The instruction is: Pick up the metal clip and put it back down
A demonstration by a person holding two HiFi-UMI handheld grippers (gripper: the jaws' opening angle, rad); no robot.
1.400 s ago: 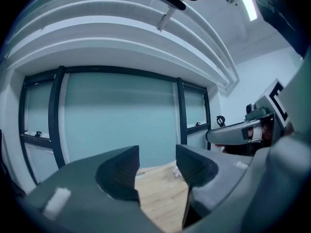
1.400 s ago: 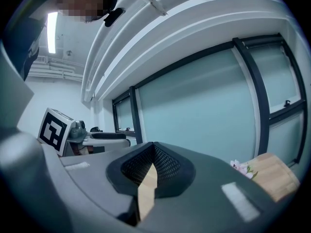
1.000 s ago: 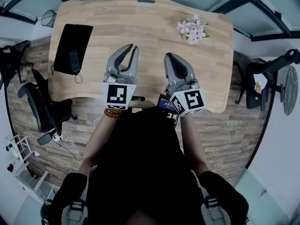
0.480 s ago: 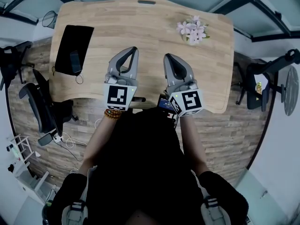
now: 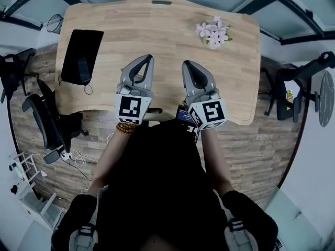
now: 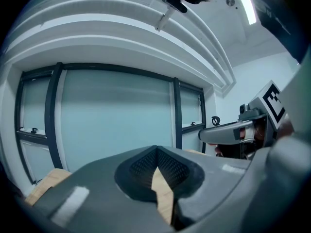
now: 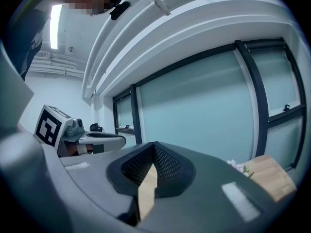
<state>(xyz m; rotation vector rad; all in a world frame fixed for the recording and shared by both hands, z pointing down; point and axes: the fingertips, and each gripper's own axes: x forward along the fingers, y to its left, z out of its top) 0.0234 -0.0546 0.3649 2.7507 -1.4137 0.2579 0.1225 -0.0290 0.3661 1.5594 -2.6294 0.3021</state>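
Note:
In the head view both grippers hover over the near half of the wooden table [image 5: 157, 30], side by side and pointing away from me. My left gripper [image 5: 149, 58] is shut with nothing between its jaws. My right gripper [image 5: 186, 64] is shut too, and empty. In the left gripper view the jaws [image 6: 156, 150] meet at their tips, with windows beyond and the right gripper [image 6: 232, 130] off to the side. The right gripper view shows its jaws [image 7: 154, 145] closed as well. I cannot pick out a metal clip with certainty in any view.
A black flat pad [image 5: 81, 55] lies at the table's left side, with a small dark loop [image 5: 88, 88] by its near corner. A bunch of pale pink flowers [image 5: 212, 33] sits at the far right. Office chairs [image 5: 44, 119] stand left and right of the table.
The left gripper's jaws, open a second ago, have closed. Both grippers otherwise stay in about the same place.

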